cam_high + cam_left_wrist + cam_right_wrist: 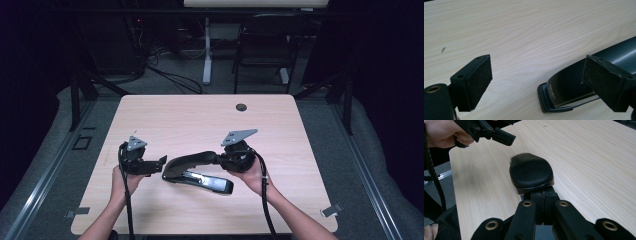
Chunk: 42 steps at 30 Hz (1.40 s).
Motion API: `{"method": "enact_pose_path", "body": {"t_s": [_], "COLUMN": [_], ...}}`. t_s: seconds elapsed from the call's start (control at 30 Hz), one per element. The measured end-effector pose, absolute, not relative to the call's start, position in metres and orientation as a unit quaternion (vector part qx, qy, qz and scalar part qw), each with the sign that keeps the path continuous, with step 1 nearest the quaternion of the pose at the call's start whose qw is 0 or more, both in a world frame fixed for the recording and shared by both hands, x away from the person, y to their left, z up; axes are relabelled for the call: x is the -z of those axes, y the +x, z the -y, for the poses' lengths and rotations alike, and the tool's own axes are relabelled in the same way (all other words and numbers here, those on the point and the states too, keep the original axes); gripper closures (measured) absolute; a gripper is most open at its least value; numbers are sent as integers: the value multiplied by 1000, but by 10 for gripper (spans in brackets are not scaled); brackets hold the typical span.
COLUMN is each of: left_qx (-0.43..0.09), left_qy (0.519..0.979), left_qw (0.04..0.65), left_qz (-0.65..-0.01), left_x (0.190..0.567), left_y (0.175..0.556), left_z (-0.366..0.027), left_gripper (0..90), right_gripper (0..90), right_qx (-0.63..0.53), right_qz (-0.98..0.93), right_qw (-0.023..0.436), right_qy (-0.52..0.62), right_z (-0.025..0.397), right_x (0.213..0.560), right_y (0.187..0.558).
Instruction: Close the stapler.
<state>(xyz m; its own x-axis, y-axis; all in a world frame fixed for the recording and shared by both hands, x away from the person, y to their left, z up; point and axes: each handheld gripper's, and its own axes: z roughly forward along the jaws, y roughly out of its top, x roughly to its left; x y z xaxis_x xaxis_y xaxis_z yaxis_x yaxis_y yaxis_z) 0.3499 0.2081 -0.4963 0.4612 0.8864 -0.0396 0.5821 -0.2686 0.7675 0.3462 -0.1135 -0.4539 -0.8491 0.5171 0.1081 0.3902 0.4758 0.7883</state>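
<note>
A large black stapler (200, 175) lies on the pale wooden table (200, 120) near its front edge, top arm raised at an angle. My right gripper (221, 159) is shut on the rear of that arm; in the right gripper view the jaws (544, 195) pinch behind the stapler's rounded head (531, 171). My left gripper (159, 161) hovers open just left of the stapler's front end. In the left gripper view its pads (477, 82) stand wide apart, with the stapler's nose (566, 85) beside the right pad and not touching either one.
A cable grommet (241, 107) sits at the table's far middle. Behind the table stand a desk leg (206, 55) and a dark chair (265, 45). The left gripper (496, 133) and its hand (441, 132) show at the near-left table corner.
</note>
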Motion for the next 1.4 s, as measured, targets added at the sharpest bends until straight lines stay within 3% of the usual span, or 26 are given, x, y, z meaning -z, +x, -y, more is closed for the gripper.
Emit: {"method": "enact_pose_path", "body": {"t_s": [0.47,1.4], "left_qx": [-209,-204], "left_qy": [766,763], "left_qw": [366,362], "left_qz": [-485,-494], "left_x": [498,500], "left_y": [353,356], "left_z": [-209,-211], "left_gripper": [74,66], "right_gripper": [900,900], "right_qx": [-428,-350], "right_qz": [-852,-873], "right_qw": [83,80], "right_qy": [290,330], "right_z": [119,130], "right_x": [464,484], "right_y": [366,366]}}
